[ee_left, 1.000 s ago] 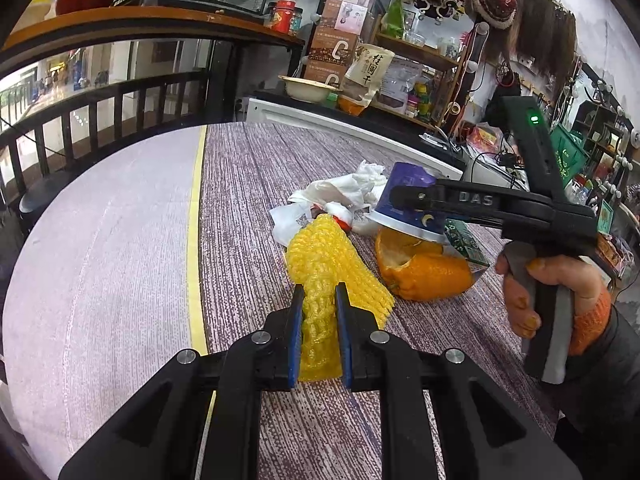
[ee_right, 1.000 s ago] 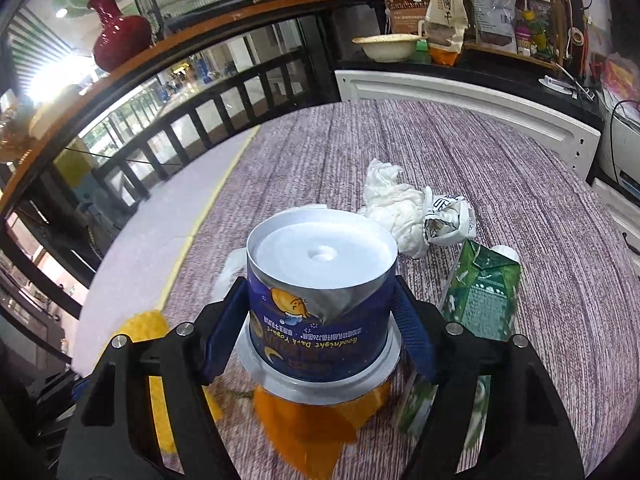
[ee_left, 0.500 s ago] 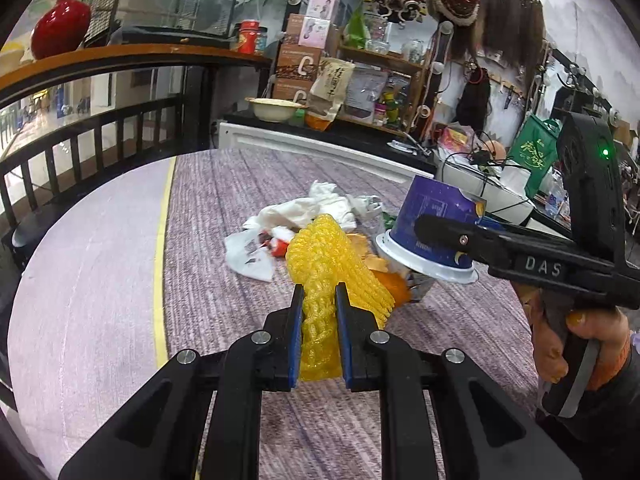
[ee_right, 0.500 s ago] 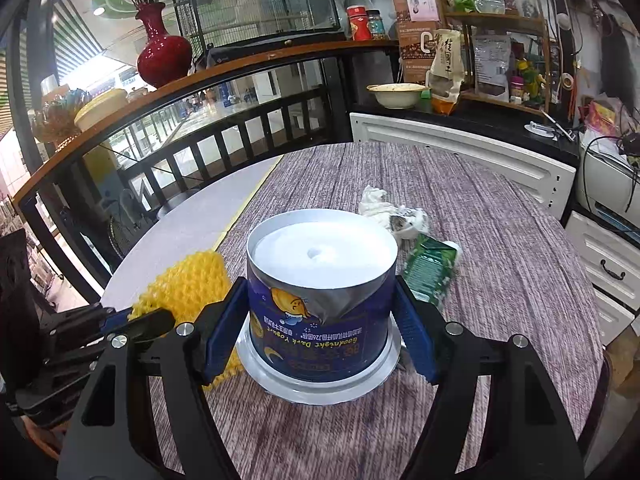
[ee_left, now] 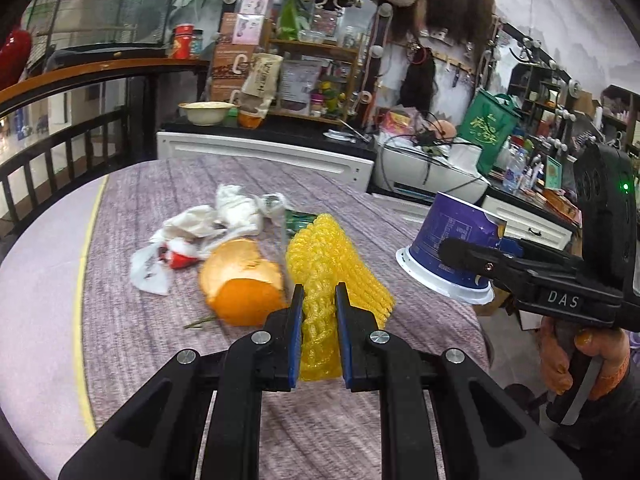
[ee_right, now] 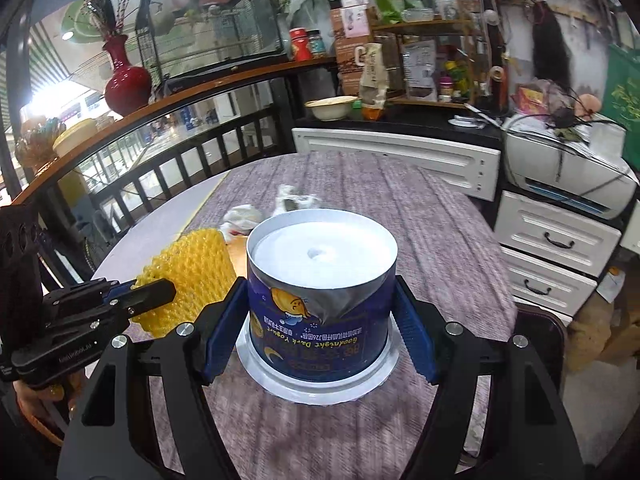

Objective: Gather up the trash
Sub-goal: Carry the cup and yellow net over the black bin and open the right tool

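Carton mostly hidden behind foam net | crumpled wrappers blurred

Round table in grey cloth, black railing, white drawers, cluttered shelves

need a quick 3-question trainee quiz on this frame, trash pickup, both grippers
1. True or false: the left gripper is empty.
2. What does the right gripper hold? A) orange peel B) upside-down yogurt cup C) tissue
3. Name one piece of trash lying on the table.

Key:
1. False: it is shut on the yellow foam fruit net.
2. B: the yogurt cup.
3. Orange peel, crumpled tissue or green carton.
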Tool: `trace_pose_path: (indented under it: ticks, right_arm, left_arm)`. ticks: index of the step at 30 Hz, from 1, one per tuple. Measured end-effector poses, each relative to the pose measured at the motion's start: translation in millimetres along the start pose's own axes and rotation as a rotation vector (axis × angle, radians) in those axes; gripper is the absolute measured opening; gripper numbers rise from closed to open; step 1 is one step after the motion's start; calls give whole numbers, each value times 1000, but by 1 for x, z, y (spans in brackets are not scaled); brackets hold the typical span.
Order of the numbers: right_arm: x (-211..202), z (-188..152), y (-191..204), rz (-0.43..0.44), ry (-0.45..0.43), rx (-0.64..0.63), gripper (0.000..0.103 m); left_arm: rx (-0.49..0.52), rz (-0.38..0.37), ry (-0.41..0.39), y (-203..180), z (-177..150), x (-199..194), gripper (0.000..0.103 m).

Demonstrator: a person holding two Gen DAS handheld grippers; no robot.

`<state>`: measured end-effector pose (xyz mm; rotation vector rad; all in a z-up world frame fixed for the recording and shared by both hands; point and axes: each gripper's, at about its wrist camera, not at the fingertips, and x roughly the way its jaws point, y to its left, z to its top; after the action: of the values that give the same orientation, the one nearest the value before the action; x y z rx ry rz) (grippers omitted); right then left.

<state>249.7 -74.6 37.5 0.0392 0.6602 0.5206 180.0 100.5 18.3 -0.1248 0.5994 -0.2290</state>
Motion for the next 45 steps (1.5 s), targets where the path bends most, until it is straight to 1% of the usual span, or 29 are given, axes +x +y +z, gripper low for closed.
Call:
trace_pose_path:
  ticks: [3,9,11,15,16,20,25,31,34,36,39,42,45]
  right_arm:
    - [-11,-7,-19,-33,-11,30,71]
    - [-34,-21,-64,-127,-35,90,71]
    - [-40,-27,-83,-163,-37,126,71]
    - [-43,-38,-118,-264,-39,173,71]
    - [-42,-42,-131,-289,-30,194,71]
    - [-28,-65,-175,-331,28,305,71]
    - [-3,-92,-210,-356,97,393,71]
    - [31,-122,-235,-365,179,470,71]
    - [42,-134,-244,-389,208,498,72]
    - [46,-141,-250,-384,219,508,77]
    - [41,-146,-256,-399,211,542,80]
    - [26,-140,-260,-426,174,548,80]
    - [-1,-130,-267,-474,108,560,81]
  left_arm:
    - [19,-30,12,-18,1,10,15]
    - [66,-88,32,-56,4,26,15]
    - [77,-109,44,-68,6,33,15]
    - [97,-152,61,-94,10,49,15]
    - [100,-166,67,-100,11,53,15]
    - [119,-209,89,-123,15,68,15]
    - [134,-245,123,-146,17,88,15]
    - [155,-268,152,-172,15,107,15]
    - [164,-277,166,-181,14,114,16]
    - [177,-283,177,-189,14,119,15]
    - [200,-291,194,-200,11,125,15]
    - [215,-307,214,-211,6,132,16]
    - [232,-317,240,-222,-1,141,15]
